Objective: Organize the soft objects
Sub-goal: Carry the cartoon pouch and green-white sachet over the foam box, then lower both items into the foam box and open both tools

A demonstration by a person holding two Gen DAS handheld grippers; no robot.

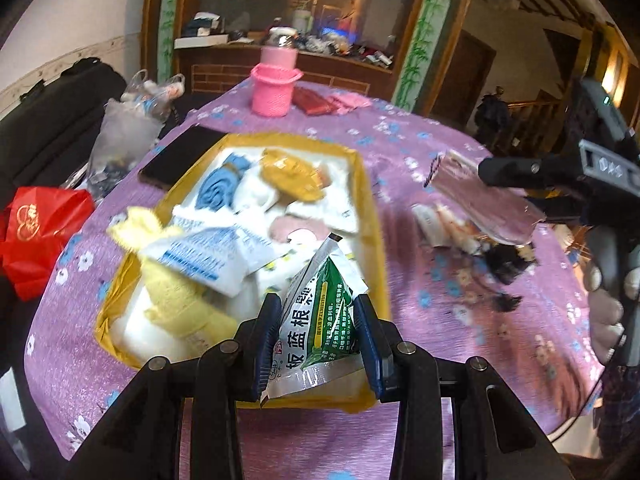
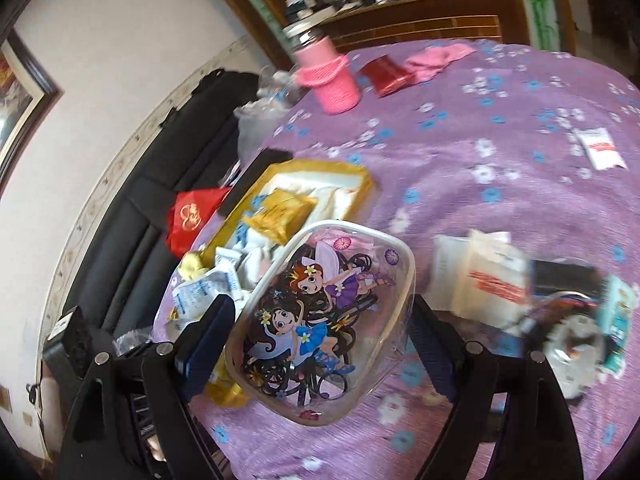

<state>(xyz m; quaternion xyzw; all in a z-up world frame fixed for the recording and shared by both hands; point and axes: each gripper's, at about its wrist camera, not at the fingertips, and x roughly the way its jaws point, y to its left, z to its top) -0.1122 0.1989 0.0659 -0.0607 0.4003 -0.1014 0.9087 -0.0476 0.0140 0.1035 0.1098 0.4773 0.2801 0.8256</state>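
While left claw [image 1: 316, 336] pinches a green sachet [image 1: 320, 316], right claw [image 2: 316, 328] grips a cartoon pouch [image 2: 320, 312].

Tablecloth [image 1: 420, 148] purple, small white and blue flowers. Box [image 1: 372, 216] yellow rim, white inside. Sachet [image 1: 316, 320] green and white, dark lettering, in blue-padded left gripper [image 1: 316, 344]. Pouch [image 2: 320, 312] clear, white edging, cartoon fairies in purple and blue dresses. Rolled cloth [image 1: 220, 188] blue. Towel [image 1: 168, 280] pale yellow. Cup [image 1: 274, 88] pink. Plastic bag [image 1: 36, 224] red, gold print.
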